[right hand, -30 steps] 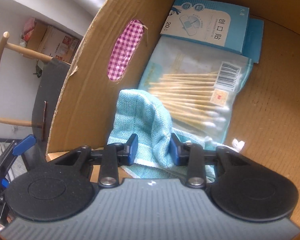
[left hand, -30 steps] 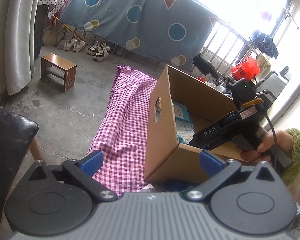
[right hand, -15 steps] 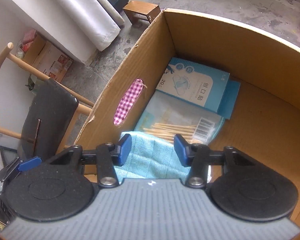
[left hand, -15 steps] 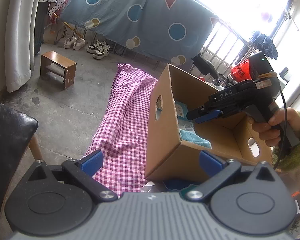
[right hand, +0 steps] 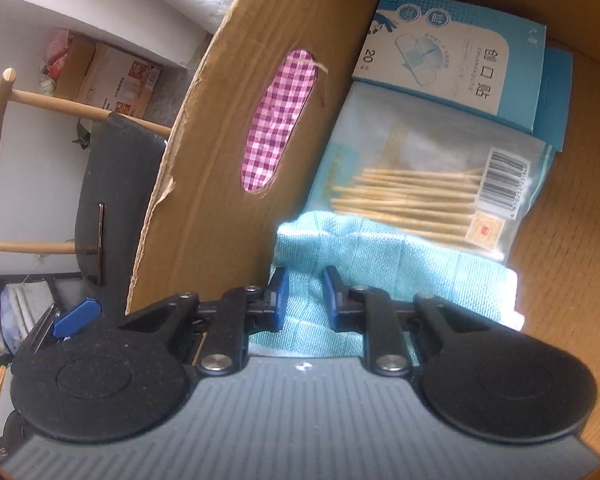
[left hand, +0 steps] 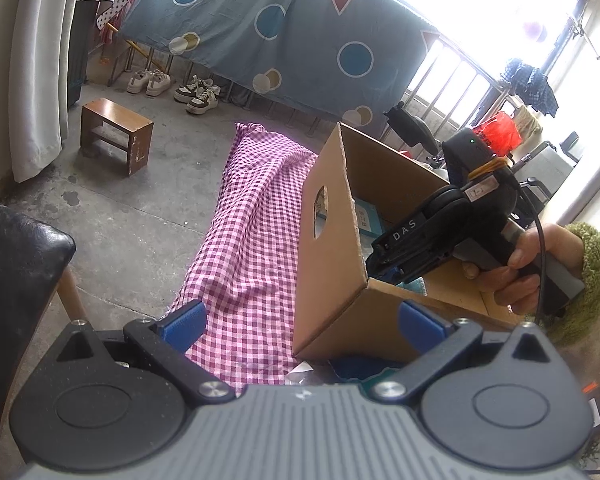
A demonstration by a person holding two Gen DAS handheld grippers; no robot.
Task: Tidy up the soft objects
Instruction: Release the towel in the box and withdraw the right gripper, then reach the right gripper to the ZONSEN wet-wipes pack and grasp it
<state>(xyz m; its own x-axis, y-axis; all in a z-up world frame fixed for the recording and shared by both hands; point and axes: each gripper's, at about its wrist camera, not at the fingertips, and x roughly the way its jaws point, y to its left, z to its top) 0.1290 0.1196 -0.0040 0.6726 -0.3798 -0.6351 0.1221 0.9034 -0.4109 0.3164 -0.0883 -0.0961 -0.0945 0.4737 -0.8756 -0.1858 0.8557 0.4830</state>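
In the right wrist view, we are lowering the right tongs [right hand: 303, 296], parted narrowly, straddling the teal cloth [right hand: 379, 264] lying crosswise low in the cardboard box [right hand: 204, 168]; left tongs [left hand: 301, 320] are gaping outside, farther

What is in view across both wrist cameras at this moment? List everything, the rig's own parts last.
cardboard box: one, brown, on the checked cloth
towel: one, light blue, inside the box, partly over the swab pack
cotton swab pack: one, clear and pale blue, on the box floor
plaster box: one, blue and white, at the box's far end
checked cloth: one, pink and white, under the box
stool: one, brown wood, on the floor
shoes: two pairs, pale, beneath the hanging sheet
left gripper: open, outside the box
right gripper: in the box, pads narrowly apart around a towel fold
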